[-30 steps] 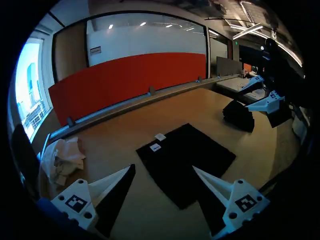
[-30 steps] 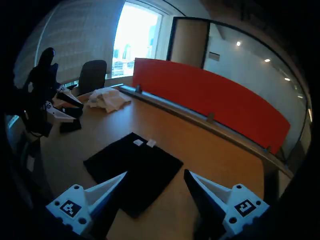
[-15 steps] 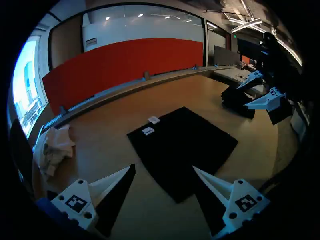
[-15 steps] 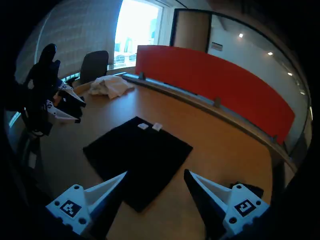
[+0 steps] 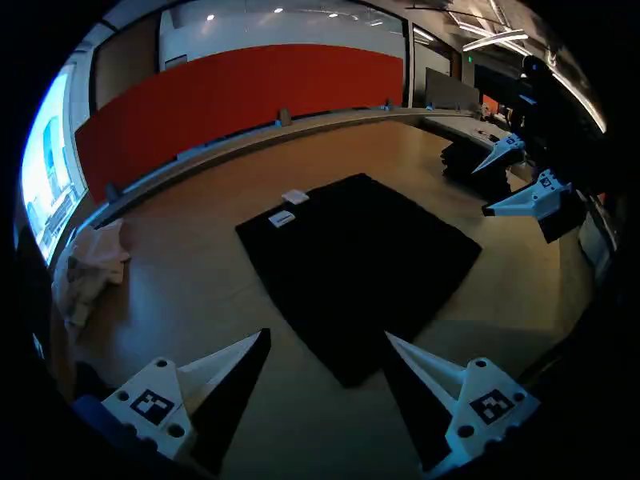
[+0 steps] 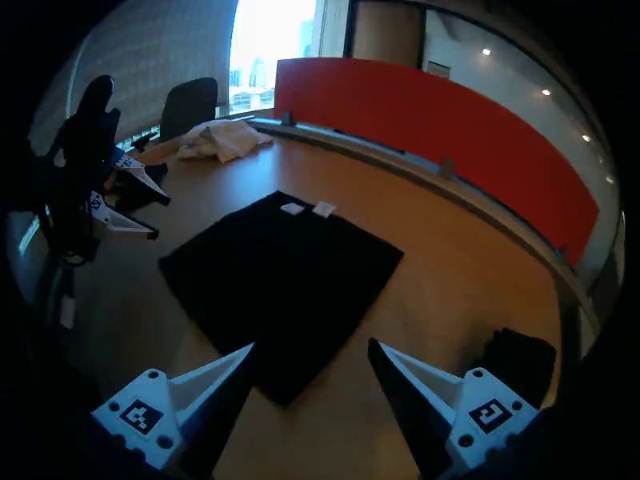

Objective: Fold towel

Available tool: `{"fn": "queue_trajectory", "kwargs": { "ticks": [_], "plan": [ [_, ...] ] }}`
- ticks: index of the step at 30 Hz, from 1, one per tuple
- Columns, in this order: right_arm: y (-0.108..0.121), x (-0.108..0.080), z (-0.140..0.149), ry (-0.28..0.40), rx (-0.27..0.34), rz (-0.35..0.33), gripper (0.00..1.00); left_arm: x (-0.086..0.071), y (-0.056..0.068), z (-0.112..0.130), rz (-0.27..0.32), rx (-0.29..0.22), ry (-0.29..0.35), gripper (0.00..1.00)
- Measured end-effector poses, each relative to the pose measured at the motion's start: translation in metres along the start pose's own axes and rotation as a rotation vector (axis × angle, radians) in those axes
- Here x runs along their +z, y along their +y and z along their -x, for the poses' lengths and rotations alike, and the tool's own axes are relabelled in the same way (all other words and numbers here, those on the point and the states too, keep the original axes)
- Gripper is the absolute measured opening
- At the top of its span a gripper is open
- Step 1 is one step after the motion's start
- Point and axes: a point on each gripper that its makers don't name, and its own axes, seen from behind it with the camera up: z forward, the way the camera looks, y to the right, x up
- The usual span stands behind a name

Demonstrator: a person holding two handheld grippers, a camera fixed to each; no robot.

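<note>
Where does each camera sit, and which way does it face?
Left gripper view: rides the left gripper, looking across the black towel toward the red partition; own fingers show, right gripper farther off.
Right gripper view: rides the right gripper, facing the towel from another angle; own fingers show, left gripper farther off.
Shared: towel, partition, white cloth pile.
</note>
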Motion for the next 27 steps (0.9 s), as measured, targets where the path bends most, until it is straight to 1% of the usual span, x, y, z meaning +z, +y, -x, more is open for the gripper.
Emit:
{"fn": "queue_trajectory", "kwargs": {
  "ticks": [11, 20, 27],
  "plan": [
    [-0.012, 0.020, 0.033, -0.051, 0.020, -0.029, 1.00, 0.020, 0.011, 0.030, 0.025, -0.006, -0.063, 0.94],
    [-0.023, 0.026, 0.056, -0.090, 0.006, -0.056, 1.00, 0.029, 0.023, 0.051, 0.051, 0.038, -0.108, 0.94],
    [-0.023, 0.029, 0.063, -0.100, -0.006, -0.058, 1.00, 0.032, 0.028, 0.057, 0.058, 0.050, -0.121, 0.94]
  ]
}}
